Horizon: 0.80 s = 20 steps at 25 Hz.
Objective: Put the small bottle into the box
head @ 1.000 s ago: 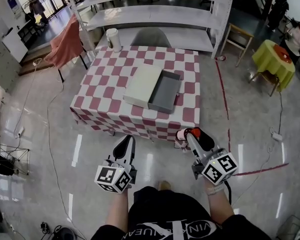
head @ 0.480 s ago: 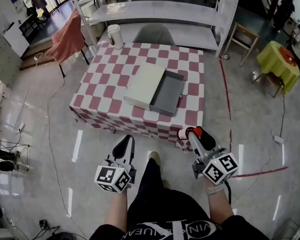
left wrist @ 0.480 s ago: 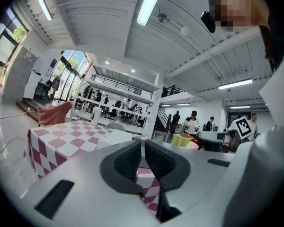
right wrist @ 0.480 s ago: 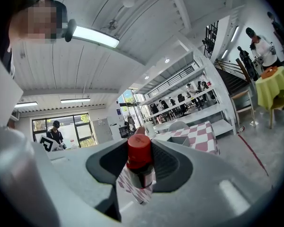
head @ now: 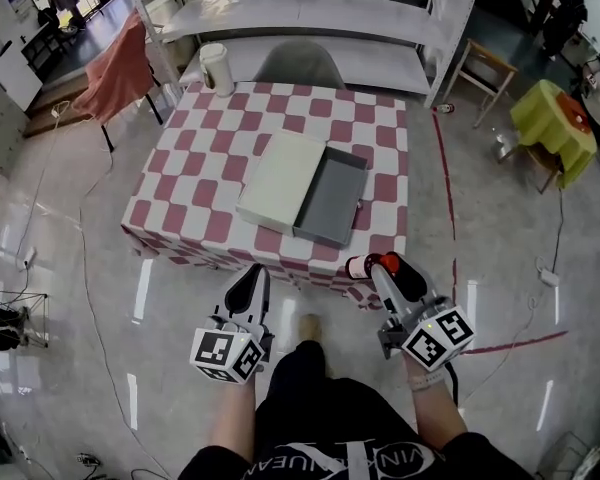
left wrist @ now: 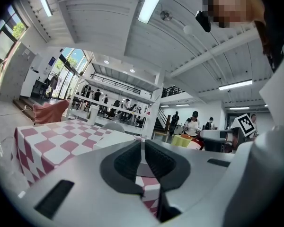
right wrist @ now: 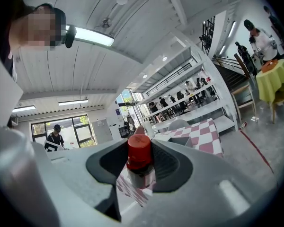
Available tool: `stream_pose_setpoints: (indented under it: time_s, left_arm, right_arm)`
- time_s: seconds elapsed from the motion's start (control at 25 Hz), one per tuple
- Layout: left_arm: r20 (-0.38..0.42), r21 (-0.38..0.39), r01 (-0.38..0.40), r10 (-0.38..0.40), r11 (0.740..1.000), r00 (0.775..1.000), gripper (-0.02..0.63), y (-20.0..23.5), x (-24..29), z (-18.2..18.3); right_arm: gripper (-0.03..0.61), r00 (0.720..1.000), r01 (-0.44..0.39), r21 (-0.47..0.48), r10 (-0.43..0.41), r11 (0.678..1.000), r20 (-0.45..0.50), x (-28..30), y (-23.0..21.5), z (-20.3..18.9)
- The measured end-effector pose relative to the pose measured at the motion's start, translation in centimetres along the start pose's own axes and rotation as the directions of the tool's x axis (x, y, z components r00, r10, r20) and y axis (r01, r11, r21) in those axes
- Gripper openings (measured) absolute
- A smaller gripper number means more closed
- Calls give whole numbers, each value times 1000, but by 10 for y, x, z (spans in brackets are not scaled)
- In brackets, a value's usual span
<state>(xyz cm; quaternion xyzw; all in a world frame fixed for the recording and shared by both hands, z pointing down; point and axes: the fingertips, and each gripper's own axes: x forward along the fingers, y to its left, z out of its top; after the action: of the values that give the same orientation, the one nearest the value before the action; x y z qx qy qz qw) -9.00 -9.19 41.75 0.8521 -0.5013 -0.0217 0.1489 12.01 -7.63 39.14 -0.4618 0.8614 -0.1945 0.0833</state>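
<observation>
Table (head: 195, 163) nearer than before; jaws of right gripper (head: 380, 264) clamp small bottle (head: 357, 266); left gripper (head: 250, 280) seemingly closed.

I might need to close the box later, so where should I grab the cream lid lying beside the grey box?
Probably its left long edge, approached from its left with the left gripper. The cream lid lies flat with its right edge alongside the grey box, so that side is blocked while the left rim is free to pinch.
</observation>
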Motion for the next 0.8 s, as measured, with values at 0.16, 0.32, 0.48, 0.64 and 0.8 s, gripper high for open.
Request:
stream_pose_setpoints:
  time_s: [0.16, 0.32, 0.48, 0.64, 0.8]
  left_arm:
    - [-17, -9, 7, -8, 1000, 1000, 29, 10, 20, -5]
    - [-31, -11, 12, -12, 1000, 999, 29, 20, 38, -6]
    - [-51, -22, 18, -19, 1000, 999, 29, 27, 52, -10]
    - [-59, -27, 24, -26, 999, 998, 29, 33, 69, -13]
    - [-70, -10, 26, -27, 1000, 997, 29, 39, 82, -15]
  right_arm:
    - [147, 1000, 4, 2, -4, 1000, -14, 19, -11, -1]
    - [147, 999, 2, 2, -2, 1000, -33, 39, -20, -3]
    - [147, 999, -3, 9, 3, 1000, -50, 56, -24, -5]
    - [147, 998, -7, 16, 8, 1000, -58, 73, -32, -9]
    - [147, 998, -6, 13, 6, 1000, -69, 86, -40, -13]
